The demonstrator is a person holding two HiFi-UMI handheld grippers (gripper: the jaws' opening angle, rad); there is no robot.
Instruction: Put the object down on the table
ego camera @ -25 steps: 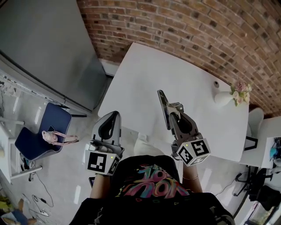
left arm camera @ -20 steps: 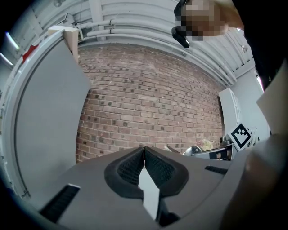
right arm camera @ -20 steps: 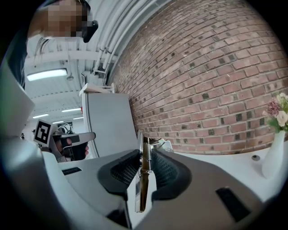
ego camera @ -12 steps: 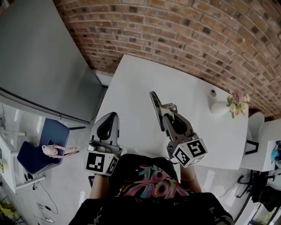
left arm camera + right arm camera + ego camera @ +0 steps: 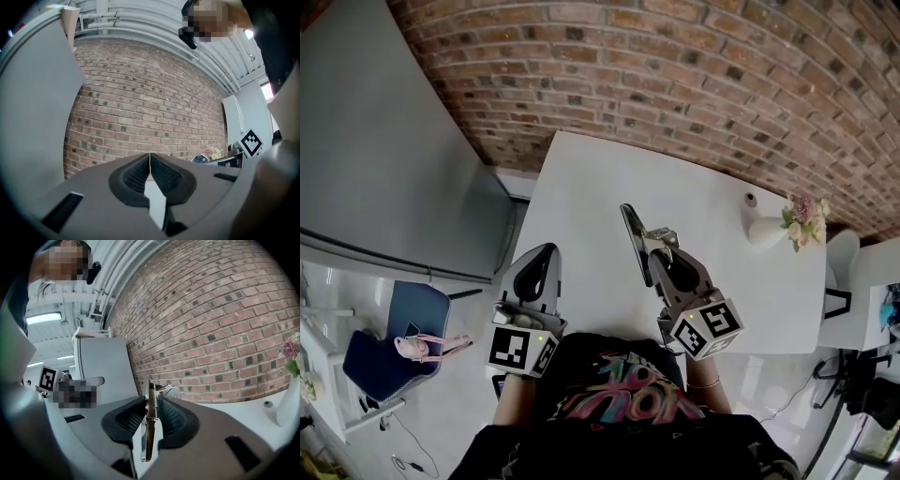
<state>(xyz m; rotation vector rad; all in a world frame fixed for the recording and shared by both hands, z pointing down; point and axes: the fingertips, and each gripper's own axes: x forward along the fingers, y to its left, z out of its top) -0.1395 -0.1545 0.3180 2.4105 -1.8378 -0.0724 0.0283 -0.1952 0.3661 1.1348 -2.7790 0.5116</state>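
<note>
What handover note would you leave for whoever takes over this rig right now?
Right gripper: shut on the metal clip, held on edge over the near part of the white table.
Left gripper: shut, empty, by the table's near left edge.
Done: clip in hand at the table.
Left: not yet set down. Lower it onto a bare spot, probably away from the flower vase at the far right, then open the jaws.

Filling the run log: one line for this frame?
right gripper: shut on metal spring clip | left gripper: shut, empty | clip over white table
</note>
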